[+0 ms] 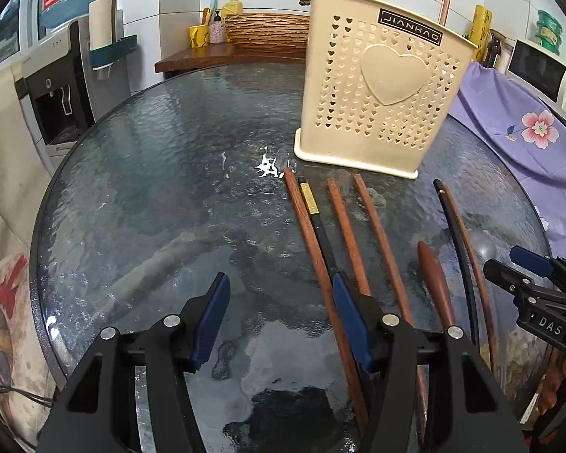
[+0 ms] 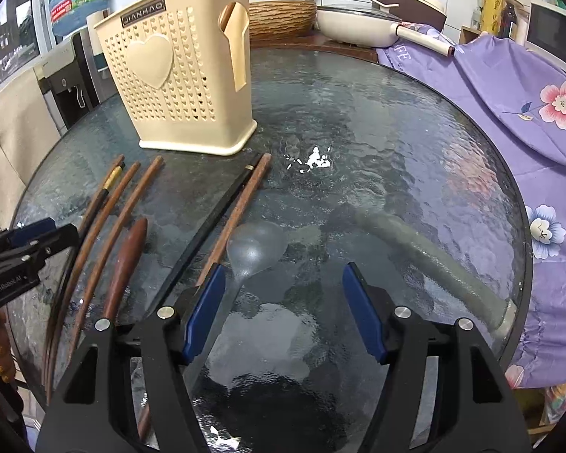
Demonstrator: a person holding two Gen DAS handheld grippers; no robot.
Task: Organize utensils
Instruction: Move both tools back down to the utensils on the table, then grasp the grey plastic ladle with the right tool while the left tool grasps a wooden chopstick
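Note:
A cream perforated utensil holder [image 1: 381,87] with a heart stands upright on the round glass table [image 1: 169,188]; it also shows in the right wrist view [image 2: 177,83], with one brown stick inside. Several brown and black chopsticks [image 1: 313,234] lie side by side in front of it, with a brown wooden handle [image 1: 434,279]. In the right wrist view the chopsticks [image 2: 124,211] lie left, and a clear plastic spoon [image 2: 254,249] lies by my right gripper's left finger. My left gripper [image 1: 283,317] is open and empty over the glass. My right gripper [image 2: 283,309] is open and empty.
A purple floral cloth [image 2: 509,87] covers the table's right side. A water dispenser [image 1: 56,87] stands to the left. A wooden basin [image 1: 268,30], a pan [image 2: 358,26] and bottles sit on the counter behind. A microwave [image 1: 543,71] stands far right.

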